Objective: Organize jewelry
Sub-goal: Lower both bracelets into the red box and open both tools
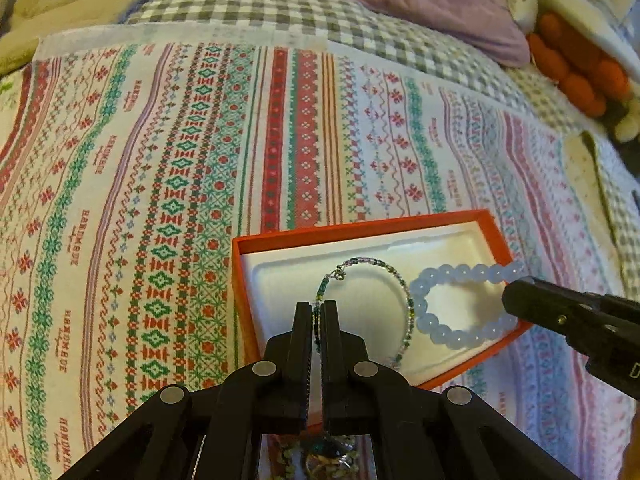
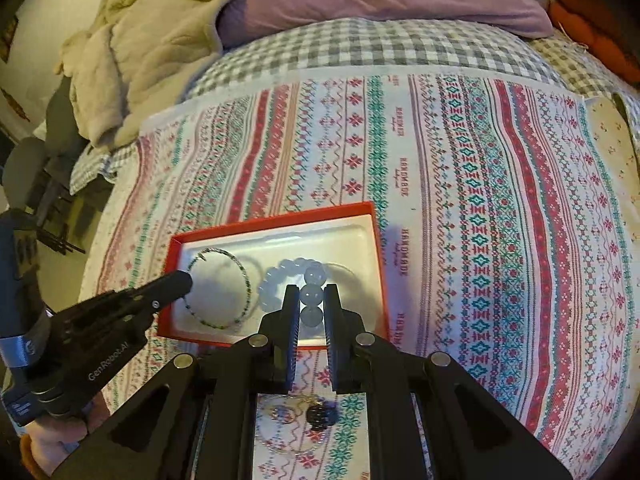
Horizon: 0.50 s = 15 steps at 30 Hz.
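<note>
Left gripper [image 1: 317, 310], bottom centre of its view: jaws nearly closed, pinching thin seed-bead bracelet [image 1: 400, 284]. Right gripper [image 2: 311, 300], bottom centre of its view: jaws narrowly apart, clamping pale blue bead bracelet [image 2: 280, 276]. Both bracelets hang over white insert of orange box [image 1: 360, 230], lower middle of frame. Box rests on patterned cloth [image 1: 160, 160], on the bed.

Dim warm indoor light, soft shadows, strong fisheye warping, blurred edges.
</note>
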Available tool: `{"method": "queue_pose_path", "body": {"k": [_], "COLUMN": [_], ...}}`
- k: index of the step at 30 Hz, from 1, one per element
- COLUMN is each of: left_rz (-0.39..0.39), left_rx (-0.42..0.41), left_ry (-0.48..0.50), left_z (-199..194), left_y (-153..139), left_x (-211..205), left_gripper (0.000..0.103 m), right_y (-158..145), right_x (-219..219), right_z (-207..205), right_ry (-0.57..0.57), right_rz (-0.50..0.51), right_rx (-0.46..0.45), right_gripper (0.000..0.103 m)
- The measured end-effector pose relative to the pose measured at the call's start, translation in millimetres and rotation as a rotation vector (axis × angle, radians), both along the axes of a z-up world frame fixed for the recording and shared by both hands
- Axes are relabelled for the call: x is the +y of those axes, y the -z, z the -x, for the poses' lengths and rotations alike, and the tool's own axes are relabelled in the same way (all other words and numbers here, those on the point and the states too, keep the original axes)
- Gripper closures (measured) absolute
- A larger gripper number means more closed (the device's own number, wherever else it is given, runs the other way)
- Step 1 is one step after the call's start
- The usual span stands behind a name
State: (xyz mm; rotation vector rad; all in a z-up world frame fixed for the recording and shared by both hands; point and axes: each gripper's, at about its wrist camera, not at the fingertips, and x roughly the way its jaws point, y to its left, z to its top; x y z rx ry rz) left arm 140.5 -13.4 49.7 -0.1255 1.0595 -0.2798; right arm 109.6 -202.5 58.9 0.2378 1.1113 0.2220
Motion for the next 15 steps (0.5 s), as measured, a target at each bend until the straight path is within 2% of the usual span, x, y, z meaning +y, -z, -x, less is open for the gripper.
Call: {"method": "queue_pose_path", "body": {"k": [5, 6, 7, 10, 14, 15], "left_rz": [-0.038, -0.049, -0.053, -0.058, -0.063, -0.066], "left_rx": [-0.028, -0.034, -0.038, -0.046, -0.057, -0.063], "left_ry": [0.013, 0.020, 0.023, 0.020, 0.026, 0.028], "left_z": [2.3, 2.8, 3.4, 6.8, 14.3, 17.3], "left_y": [-4.1, -5.7, -6.9, -11.6, -18.5, -21.0], "left_x": [-3.9, -5.0, -5.4, -5.3, -5.7, -5.2], "left_gripper": [0.103, 0.097, 0.086, 0.071, 0.057, 0.050], "right_y": [-2.3, -3.5, -4.8, -8.4, -13.3, -14.6], "right_x": [-0.9, -1.2, -1.5, -2.5, -4.8, -5.6], "right_z": [1.2, 1.6, 2.5, 5.8, 12.4, 15.0], "right_ry": [-0.003, -0.005, -0.006, -0.003, -0.005, -0.006], "right_rz": [0.004, 0.003, 0.002, -0.001, -0.001, -0.001], "right_rx": [-0.003, -0.004, -0.006, -0.012, -0.025, -0.026], "right_gripper": [0.089, 0.088, 0.085, 0.076, 0.072, 0.071]}}
